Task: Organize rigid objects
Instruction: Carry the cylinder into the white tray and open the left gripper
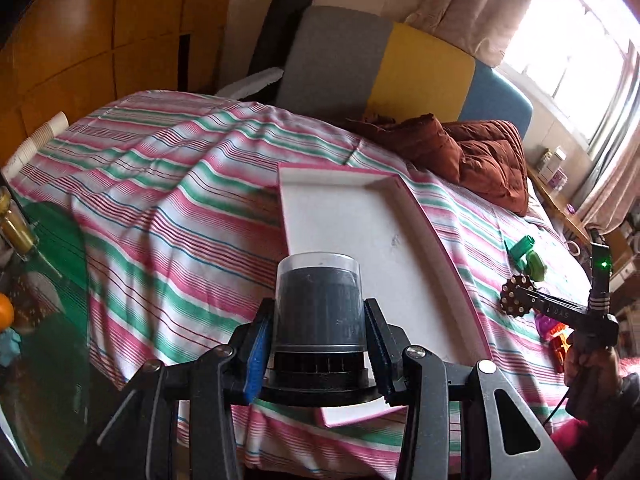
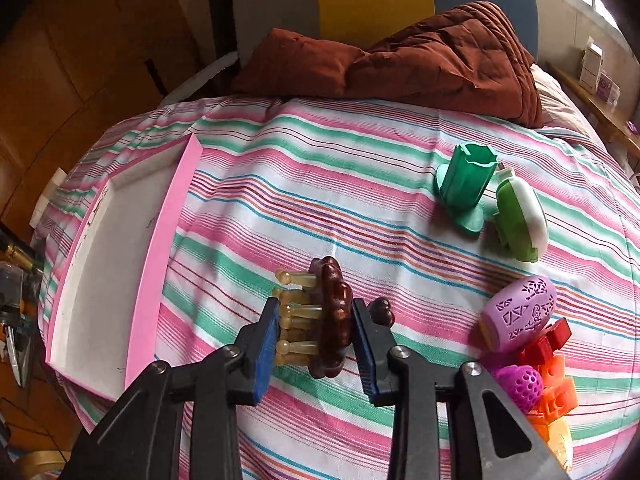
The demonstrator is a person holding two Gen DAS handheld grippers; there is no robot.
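Observation:
My left gripper (image 1: 318, 312) is shut on a dark cylindrical container with a clear cap (image 1: 320, 300), holding it upright over the near end of a white tray with a pink rim (image 1: 360, 208). My right gripper (image 2: 316, 308) is shut on a brown massage brush with amber pegs (image 2: 334, 312), just above the striped bedsheet. The left pad presses on the pegs and the right pad on the brown back. The left wrist view shows the same brush (image 1: 516, 296) at the right, beyond the tray. In the right wrist view the tray (image 2: 108, 260) lies to the left of the brush.
On the striped sheet (image 2: 320, 184) to the right lie a green stand (image 2: 464, 184), a green-and-white gadget (image 2: 520, 220), a purple egg-shaped piece (image 2: 520, 314), a purple ball (image 2: 518, 386) and red and orange blocks (image 2: 552, 376). A brown quilt (image 2: 420, 60) is bunched at the headboard.

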